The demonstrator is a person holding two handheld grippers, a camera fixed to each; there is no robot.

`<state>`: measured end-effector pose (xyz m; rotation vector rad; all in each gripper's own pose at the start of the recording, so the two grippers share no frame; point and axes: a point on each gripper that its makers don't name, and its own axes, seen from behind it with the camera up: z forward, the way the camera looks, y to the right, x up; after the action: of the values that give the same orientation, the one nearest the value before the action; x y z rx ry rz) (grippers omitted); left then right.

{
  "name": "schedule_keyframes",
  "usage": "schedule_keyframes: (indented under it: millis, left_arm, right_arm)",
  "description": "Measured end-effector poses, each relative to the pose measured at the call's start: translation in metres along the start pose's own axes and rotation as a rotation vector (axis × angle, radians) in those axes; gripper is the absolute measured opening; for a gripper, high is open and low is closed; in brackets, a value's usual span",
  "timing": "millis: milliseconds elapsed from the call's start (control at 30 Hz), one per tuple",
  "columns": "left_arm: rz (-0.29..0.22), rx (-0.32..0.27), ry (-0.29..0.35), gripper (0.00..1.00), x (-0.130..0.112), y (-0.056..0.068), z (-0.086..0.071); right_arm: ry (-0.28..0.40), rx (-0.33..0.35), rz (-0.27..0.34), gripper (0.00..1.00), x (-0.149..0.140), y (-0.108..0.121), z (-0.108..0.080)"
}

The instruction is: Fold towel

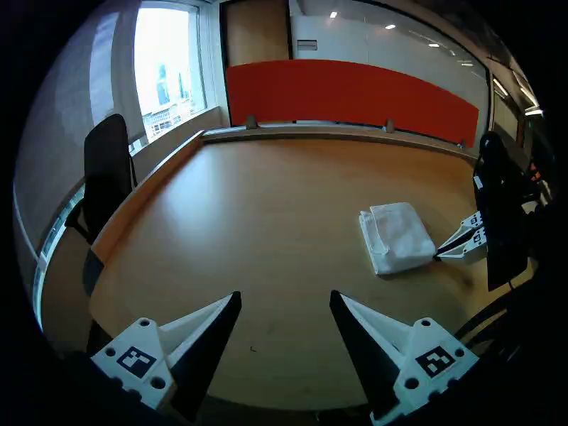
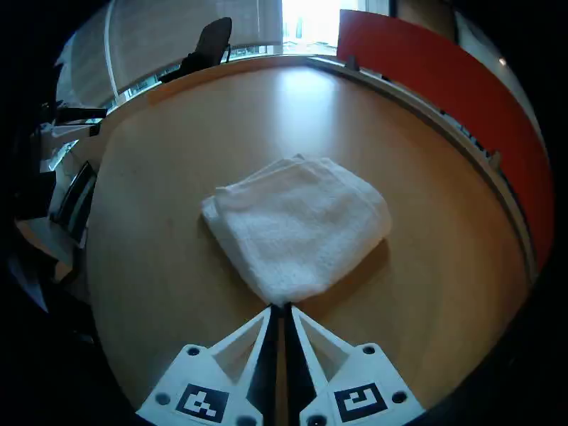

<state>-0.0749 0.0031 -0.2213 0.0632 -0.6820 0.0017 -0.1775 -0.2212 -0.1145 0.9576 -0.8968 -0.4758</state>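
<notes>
A white towel (image 2: 302,224), folded into a thick square, lies flat on the wooden table (image 2: 177,142). My right gripper (image 2: 282,309) is shut, its tips meeting right at the towel's near corner; no cloth shows between the fingers. In the left gripper view the towel (image 1: 396,236) lies to the right, with the right gripper (image 1: 440,253) touching its right corner and a dark-sleeved arm behind it. My left gripper (image 1: 285,294) is open over bare table, well apart from the towel, with nothing between its fingers.
A red partition (image 1: 355,96) runs along the table's far edge. A black office chair (image 1: 106,170) stands at the left side by the window. Dark objects and chairs (image 2: 50,177) crowd the table's left edge in the right gripper view.
</notes>
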Motion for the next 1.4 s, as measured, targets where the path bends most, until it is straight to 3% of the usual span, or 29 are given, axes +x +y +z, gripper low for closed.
schedule_keyframes:
  millis: [267,467,800,1000,1400]
  left_arm:
    - [-0.005,-0.005,0.011,0.93,0.003,-0.004,0.002]
    - [-0.001,-0.017,0.028,0.93,0.012,-0.006,0.006]
    - [0.018,-0.045,0.074,0.93,0.037,-0.004,0.007]
    - [0.029,-0.063,0.096,0.93,0.05,-0.001,0.006]
    - [0.039,-0.093,0.113,0.92,0.059,0.005,0.005]
  right_arm:
    - [0.043,-0.023,-0.023,0.05,0.026,0.007,-0.016]
    - [0.093,-0.05,-0.056,0.05,0.063,0.019,-0.033]
    - [0.181,-0.107,-0.119,0.05,0.133,0.044,-0.073]
    - [0.211,-0.143,-0.137,0.05,0.159,0.061,-0.102]
    - [0.193,-0.221,-0.133,0.05,0.155,0.097,-0.142]
